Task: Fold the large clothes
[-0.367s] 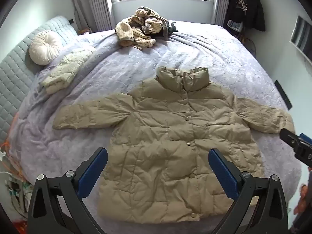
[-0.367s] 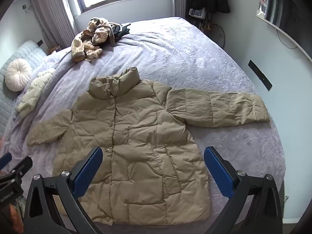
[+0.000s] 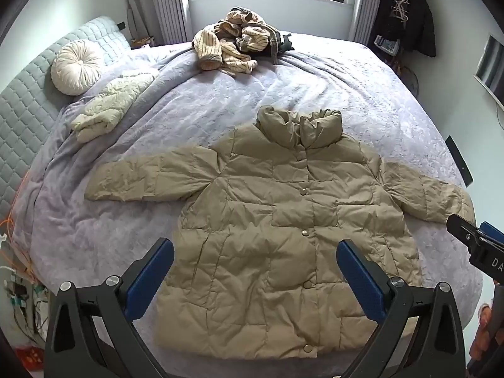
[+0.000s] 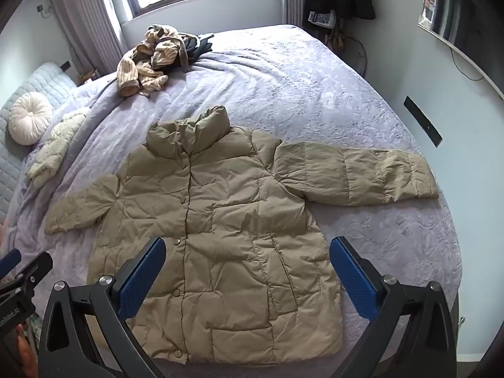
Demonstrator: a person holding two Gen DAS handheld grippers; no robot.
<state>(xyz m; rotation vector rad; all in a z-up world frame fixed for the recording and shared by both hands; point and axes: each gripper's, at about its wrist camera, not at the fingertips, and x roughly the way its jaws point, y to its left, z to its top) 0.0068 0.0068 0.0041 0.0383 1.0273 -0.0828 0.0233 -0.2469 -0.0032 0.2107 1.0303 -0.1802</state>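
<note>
A khaki puffer jacket (image 3: pixel 283 226) lies flat and face up on the bed, buttoned, collar toward the window, both sleeves spread out sideways; it also shows in the right wrist view (image 4: pixel 220 226). My left gripper (image 3: pixel 255 275) is open and empty, held above the jacket's lower half. My right gripper (image 4: pixel 247 271) is open and empty, also above the lower half. The right gripper's tip shows at the right edge of the left wrist view (image 3: pixel 472 242), beside the sleeve cuff. The left gripper shows at the left edge of the right wrist view (image 4: pixel 22 277).
The bed has a lilac cover (image 3: pixel 315 88). A pile of striped clothes (image 3: pixel 236 44) lies at the far end. A folded cream jacket (image 3: pixel 110 104) and a round cushion (image 3: pixel 77 66) sit by the quilted headboard (image 3: pixel 19 110). Dark coats (image 3: pixel 406 12) hang in the corner.
Almost nothing differs. Both views have shifted very slightly; the jacket lies as before and both grippers stay open.
</note>
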